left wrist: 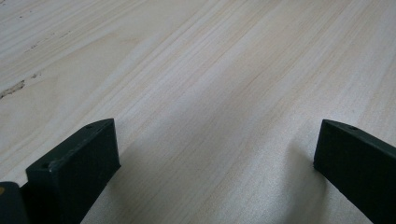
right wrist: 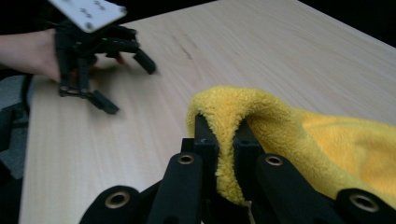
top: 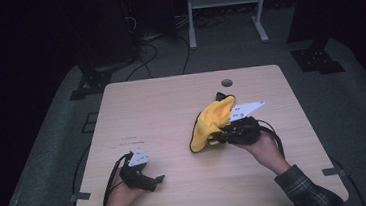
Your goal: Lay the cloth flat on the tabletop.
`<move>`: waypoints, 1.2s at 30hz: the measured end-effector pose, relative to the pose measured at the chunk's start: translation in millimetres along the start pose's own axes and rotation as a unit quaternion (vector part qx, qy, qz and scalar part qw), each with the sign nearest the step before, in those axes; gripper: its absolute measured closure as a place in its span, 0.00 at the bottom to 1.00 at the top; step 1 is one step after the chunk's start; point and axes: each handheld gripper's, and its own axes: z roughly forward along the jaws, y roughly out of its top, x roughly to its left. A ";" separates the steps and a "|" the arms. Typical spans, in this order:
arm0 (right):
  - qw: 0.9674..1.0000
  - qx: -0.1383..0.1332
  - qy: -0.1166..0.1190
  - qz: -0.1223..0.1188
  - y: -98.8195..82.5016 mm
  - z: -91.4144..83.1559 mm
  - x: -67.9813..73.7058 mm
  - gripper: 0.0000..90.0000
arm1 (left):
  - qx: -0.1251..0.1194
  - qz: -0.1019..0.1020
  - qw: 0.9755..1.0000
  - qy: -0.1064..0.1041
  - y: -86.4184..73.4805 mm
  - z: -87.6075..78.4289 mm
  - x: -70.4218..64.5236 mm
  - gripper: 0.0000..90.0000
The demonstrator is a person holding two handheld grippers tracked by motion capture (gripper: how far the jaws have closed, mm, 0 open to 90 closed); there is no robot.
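Right hand-held gripper pinches cloth by thin fold; may slip. Left hand-held gripper spread, resting on surface.

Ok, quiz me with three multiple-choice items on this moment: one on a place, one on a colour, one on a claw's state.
1. Where on the table is the cloth?
A. right of centre
B. far left corner
C. under the left claw

2. What colour is the cloth?
A. blue
B. yellow
C. white

3. How does the left claw stand?
A. shut on the cloth
B. open over bare wood
C. shut on a cable

Answers:
1 A: the high view shows it right of centre, at the right claw.
2 B: its fleece is yellow in the high view and the right gripper view.
3 B: its jaws stand wide apart with nothing between them.
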 end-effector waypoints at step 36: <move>0.989 0.059 -0.093 0.097 -54.6 12.6 -77.0 0.57 | -0.001 0.001 1.000 0.000 -0.2 0.1 -0.2 0.00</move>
